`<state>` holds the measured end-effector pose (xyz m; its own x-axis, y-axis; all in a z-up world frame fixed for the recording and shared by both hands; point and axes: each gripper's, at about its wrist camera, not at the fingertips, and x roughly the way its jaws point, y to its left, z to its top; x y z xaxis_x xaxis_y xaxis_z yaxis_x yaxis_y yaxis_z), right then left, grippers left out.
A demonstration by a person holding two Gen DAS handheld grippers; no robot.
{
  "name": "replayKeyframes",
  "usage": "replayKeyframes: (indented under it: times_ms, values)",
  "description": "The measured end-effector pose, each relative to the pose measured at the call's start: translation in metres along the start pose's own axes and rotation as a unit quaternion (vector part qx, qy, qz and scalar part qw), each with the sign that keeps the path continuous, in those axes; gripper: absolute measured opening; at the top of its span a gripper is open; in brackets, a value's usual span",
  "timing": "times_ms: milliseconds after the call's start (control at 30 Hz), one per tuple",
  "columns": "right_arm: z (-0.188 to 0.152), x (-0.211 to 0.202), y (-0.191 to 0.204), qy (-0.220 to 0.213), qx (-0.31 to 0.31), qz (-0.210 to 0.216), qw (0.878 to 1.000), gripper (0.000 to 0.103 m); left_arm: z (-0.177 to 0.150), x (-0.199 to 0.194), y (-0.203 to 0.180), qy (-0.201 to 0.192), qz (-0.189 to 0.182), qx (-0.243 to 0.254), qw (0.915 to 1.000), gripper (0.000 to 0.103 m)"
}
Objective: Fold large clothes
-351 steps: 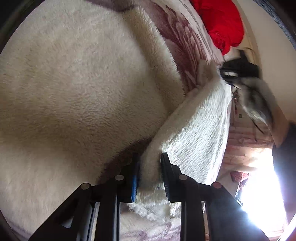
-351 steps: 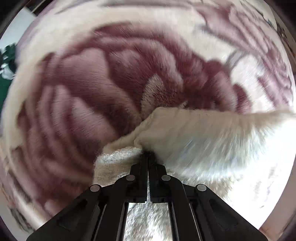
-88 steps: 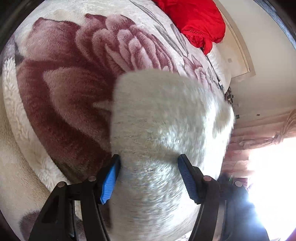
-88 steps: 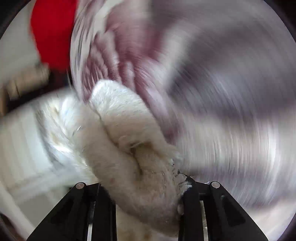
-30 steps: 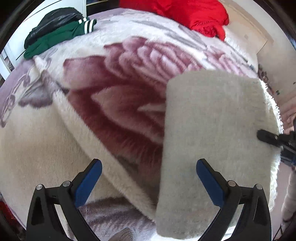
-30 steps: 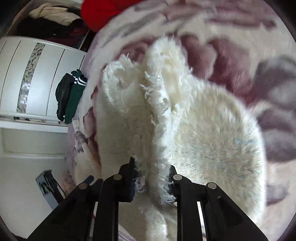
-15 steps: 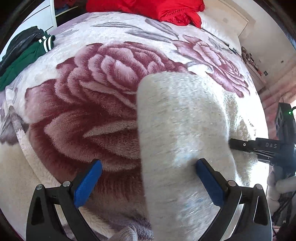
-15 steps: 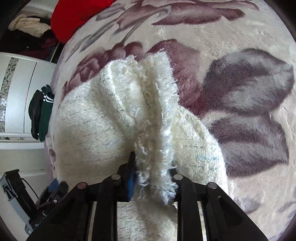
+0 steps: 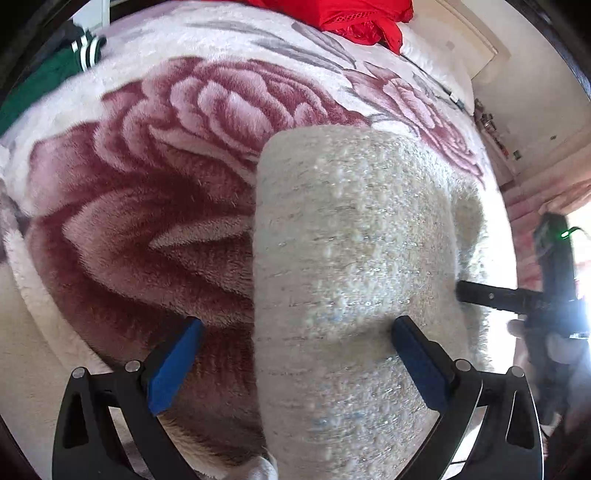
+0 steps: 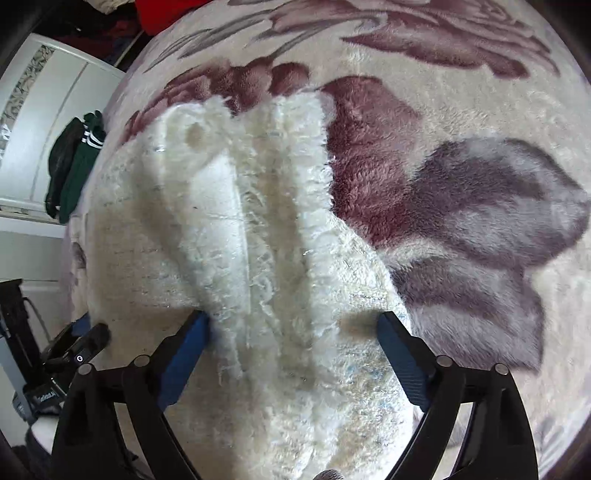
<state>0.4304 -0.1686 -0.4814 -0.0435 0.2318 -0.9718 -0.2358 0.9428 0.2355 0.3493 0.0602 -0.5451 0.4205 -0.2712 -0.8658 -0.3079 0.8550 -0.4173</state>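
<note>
A cream, fluffy knitted garment lies folded into a thick bundle on a bed blanket printed with big pink roses. My left gripper is open, its blue-padded jaws wide apart over the bundle's near end. My right gripper is open too, its jaws spread over the garment at its frayed, layered edges. The right gripper's black finger shows in the left wrist view at the bundle's right side. Neither gripper holds the cloth.
A red cloth lies at the head of the bed. Green and black clothes hang at the bed's far edge by a white wardrobe. A grey leaf print lies to the right of the garment. The bed's edge is near the bundle.
My right gripper has opened and let go of the garment's layered edge, which now lies on the bundle. My left gripper stayed open and moved closer over the bundle.
</note>
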Motion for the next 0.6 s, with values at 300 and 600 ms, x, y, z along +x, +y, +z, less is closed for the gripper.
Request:
replayKeyframes:
  times_ms: [300,600]
  values:
    - [0.011,0.055,-0.051,0.083,0.057,0.193,0.976,0.103,0.006,0.031,0.045,0.041,-0.162,-0.091,0.9816,0.103]
    - [-0.013,0.065,-0.058,0.045,0.134,0.330,0.933,0.067,0.015,0.002,0.026,0.004,-0.195,-0.063,0.9787,0.053]
